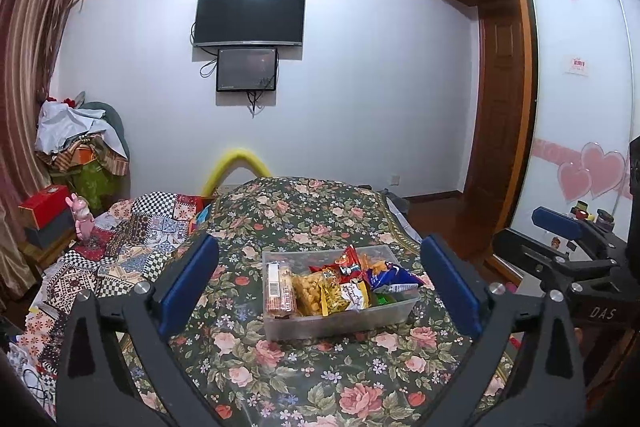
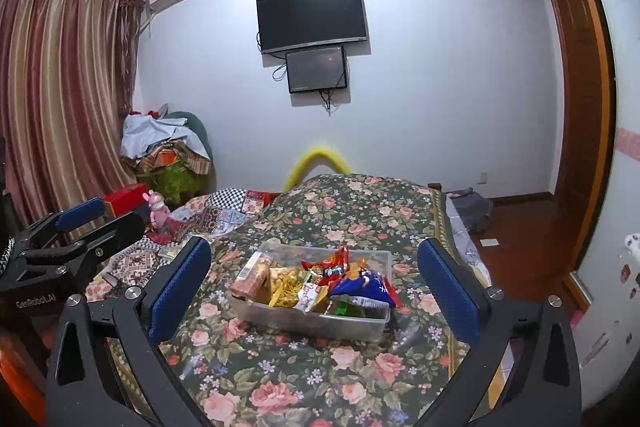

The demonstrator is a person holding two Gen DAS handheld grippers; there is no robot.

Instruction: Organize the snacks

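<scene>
Right now both grippers hang above the near end of the floral tablecloth (image 1: pixel 304 379), each with its blue-padded fingers spread wide and grasping nothing. The left gripper (image 1: pixel 320 287) frames the clear plastic bin (image 1: pixel 340 323) between its pads; the right gripper (image 2: pixel 314 291) does the same from a little further right. Bare cloth lies on every side of the bin, most of it toward the cameras and beyond it toward the far edge, where the table top rounds off before the wall.

All the snacks sit inside the bin: a biscuit pack (image 1: pixel 279 287) standing at its left end, a clear bag of yellow puffs (image 1: pixel 312 291) just beside it, a red packet (image 1: pixel 350 261) sticking up at the back, and a blue bag (image 1: pixel 390 277) at the right end.

Behind the table, a wall-mounted television (image 1: pixel 250 17) has a smaller screen (image 1: pixel 247 69) under it. A patchwork bedspread (image 1: pixel 132 239) lies left of the table.

Only the left wrist view shows the sliding door with pink hearts (image 1: pixel 592 175) and the right gripper from the side. Only the right wrist view shows the full striped curtain (image 2: pixel 60 87) and the wooden floor (image 2: pixel 520 239) beside the table's right edge.
</scene>
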